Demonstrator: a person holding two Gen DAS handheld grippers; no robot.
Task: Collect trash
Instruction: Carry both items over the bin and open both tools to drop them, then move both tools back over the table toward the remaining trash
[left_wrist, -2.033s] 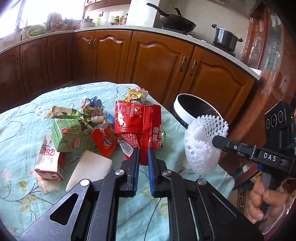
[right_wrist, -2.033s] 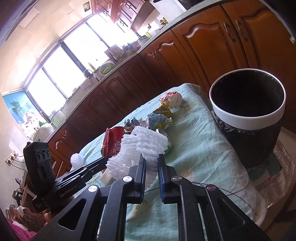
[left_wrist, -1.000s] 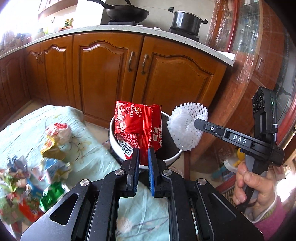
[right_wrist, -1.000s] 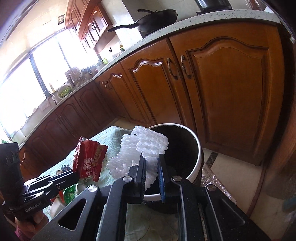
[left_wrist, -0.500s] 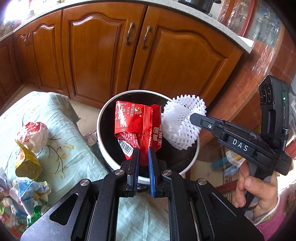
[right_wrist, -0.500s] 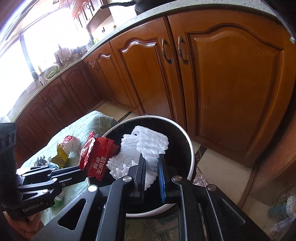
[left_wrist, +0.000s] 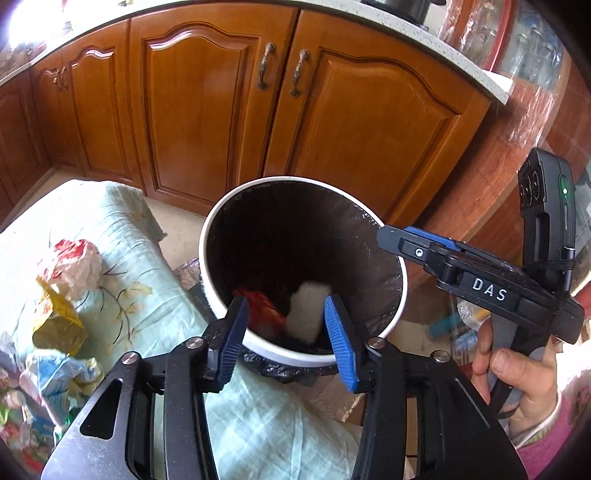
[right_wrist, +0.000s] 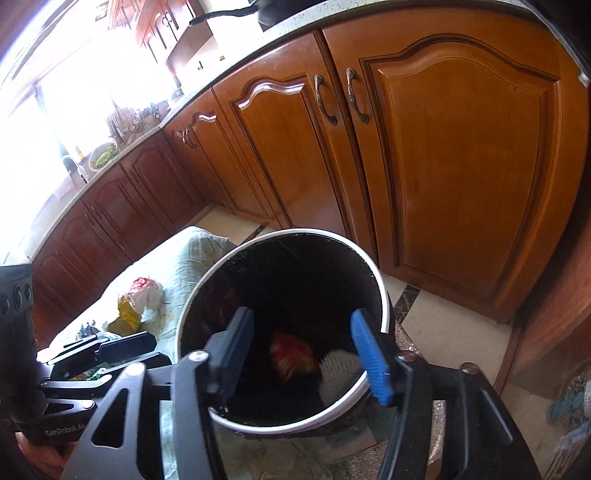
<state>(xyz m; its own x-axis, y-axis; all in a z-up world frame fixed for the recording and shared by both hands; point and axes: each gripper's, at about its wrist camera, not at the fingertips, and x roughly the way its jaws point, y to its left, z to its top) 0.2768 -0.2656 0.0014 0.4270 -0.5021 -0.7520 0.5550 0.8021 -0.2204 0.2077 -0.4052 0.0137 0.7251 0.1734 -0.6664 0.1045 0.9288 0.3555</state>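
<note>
Both tongs wide w/ nothing held, L (left_wrist: 284, 328), R (right_wrist: 310, 354), red wrapper (left_wrist: 262, 312) + foam net (left_wrist: 306, 310) below in bin (left_wrist: 295, 360)

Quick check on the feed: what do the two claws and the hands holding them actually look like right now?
Both are matte black linkage frames with silver pivot screws and ribbed blue pads. The left claw body reads "GenRobot.AI" in the right wrist view; the right claw shows white "DAS" lettering and a green indicator light in the left wrist view. The right hand is bare, with a pink knitted cuff.

left claw (left_wrist: 282, 332): jaws wide apart, empty | right claw (right_wrist: 308, 354): jaws wide apart, empty
</note>
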